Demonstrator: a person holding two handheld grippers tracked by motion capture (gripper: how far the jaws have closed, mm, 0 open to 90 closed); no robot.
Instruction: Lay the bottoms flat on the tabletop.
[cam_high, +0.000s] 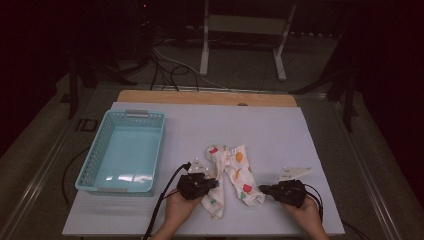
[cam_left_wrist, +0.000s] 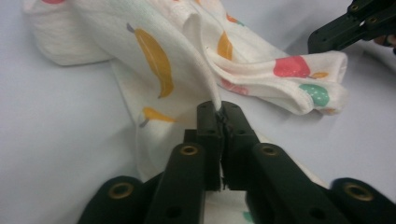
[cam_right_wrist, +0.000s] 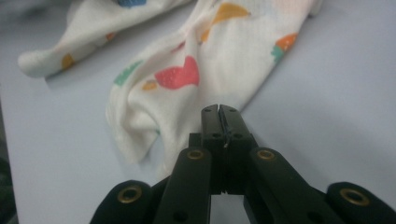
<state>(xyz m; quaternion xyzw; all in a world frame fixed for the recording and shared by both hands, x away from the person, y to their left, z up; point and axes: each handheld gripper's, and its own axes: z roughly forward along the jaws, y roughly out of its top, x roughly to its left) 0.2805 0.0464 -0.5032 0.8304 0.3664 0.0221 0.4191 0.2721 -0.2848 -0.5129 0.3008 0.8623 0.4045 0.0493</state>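
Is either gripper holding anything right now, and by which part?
The left gripper is shut on an edge fold of the garment. The right gripper is shut at the hem of one leg; whether cloth is pinched cannot be told.

Dim room around a lit white surface (cam_high: 280, 130)

A wooden edge (cam_high: 207, 98) shows at the surface's far side. Beyond it, a grey floor (cam_high: 240, 70) carries tangled black cables (cam_high: 160, 67) and a white metal frame (cam_high: 245, 30). Dark stands (cam_high: 75, 85) flank both sides; the far background falls into blackness.
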